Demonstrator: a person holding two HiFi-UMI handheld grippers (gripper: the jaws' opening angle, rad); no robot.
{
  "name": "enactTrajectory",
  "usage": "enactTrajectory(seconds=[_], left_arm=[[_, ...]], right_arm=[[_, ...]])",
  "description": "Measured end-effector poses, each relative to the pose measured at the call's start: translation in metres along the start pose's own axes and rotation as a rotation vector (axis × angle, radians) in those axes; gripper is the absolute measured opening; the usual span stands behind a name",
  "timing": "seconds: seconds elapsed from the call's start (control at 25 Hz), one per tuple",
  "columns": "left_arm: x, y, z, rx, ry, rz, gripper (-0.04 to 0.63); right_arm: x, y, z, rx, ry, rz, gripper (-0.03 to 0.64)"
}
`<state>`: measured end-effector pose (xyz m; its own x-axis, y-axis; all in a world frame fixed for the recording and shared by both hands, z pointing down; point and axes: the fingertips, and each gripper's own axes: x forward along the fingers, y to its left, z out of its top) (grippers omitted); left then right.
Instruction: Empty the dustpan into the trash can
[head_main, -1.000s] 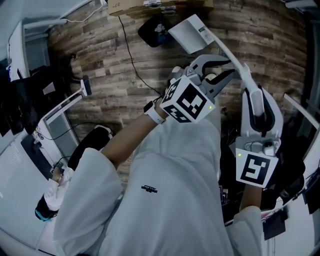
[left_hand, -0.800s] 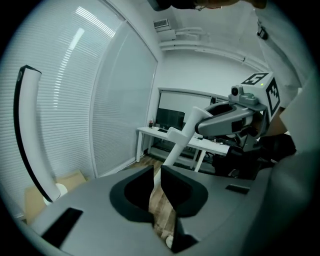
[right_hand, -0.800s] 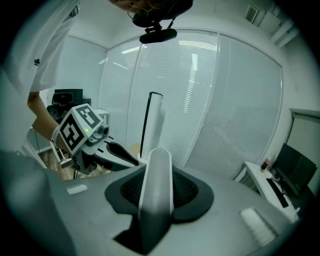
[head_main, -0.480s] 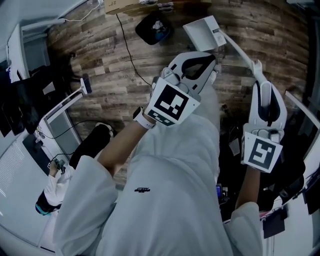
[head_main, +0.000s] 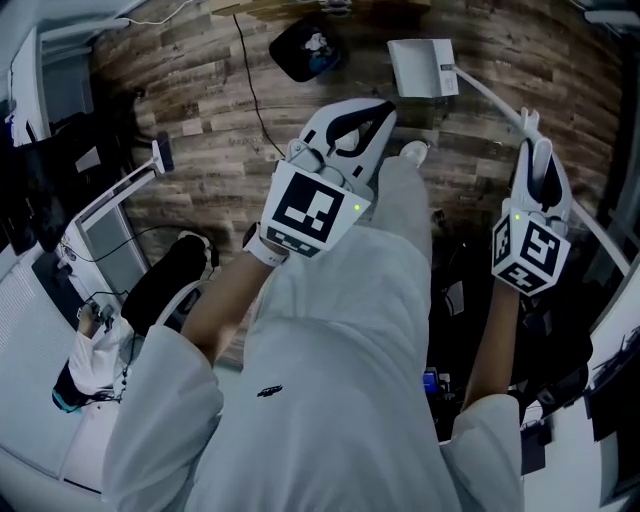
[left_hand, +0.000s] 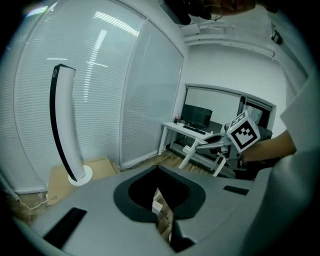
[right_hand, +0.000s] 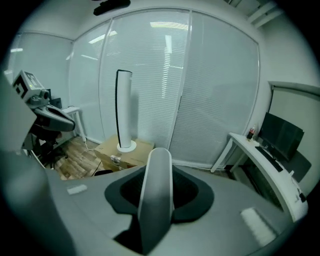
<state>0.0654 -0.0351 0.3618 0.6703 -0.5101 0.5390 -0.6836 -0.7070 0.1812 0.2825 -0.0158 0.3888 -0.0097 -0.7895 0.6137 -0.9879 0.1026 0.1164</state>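
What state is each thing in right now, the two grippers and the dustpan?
Left gripper: shut, nothing in it.
Right gripper: shut on the dustpan handle.
Dustpan: held out by its long handle, pan end away from the person; contents cannot be seen.

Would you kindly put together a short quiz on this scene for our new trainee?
1. True or false: the left claw is shut with nothing between its jaws.
2. What does the right claw grip? A) a black cable; B) the white dustpan handle; C) a cardboard box.
3. In the head view, on which side of the dark trash can does the dustpan show?

Key: 1 true; 2 B; 3 on its right.
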Motion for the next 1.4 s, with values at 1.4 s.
enactTrajectory(seconds=[1.4], left_arm=[[0.015, 0.029, -0.026, -0.047, 0.064, 0.095, 0.006]], right_arm=[[0.138, -0.056, -0.098, 0.096, 0.210, -0.184, 0.199]])
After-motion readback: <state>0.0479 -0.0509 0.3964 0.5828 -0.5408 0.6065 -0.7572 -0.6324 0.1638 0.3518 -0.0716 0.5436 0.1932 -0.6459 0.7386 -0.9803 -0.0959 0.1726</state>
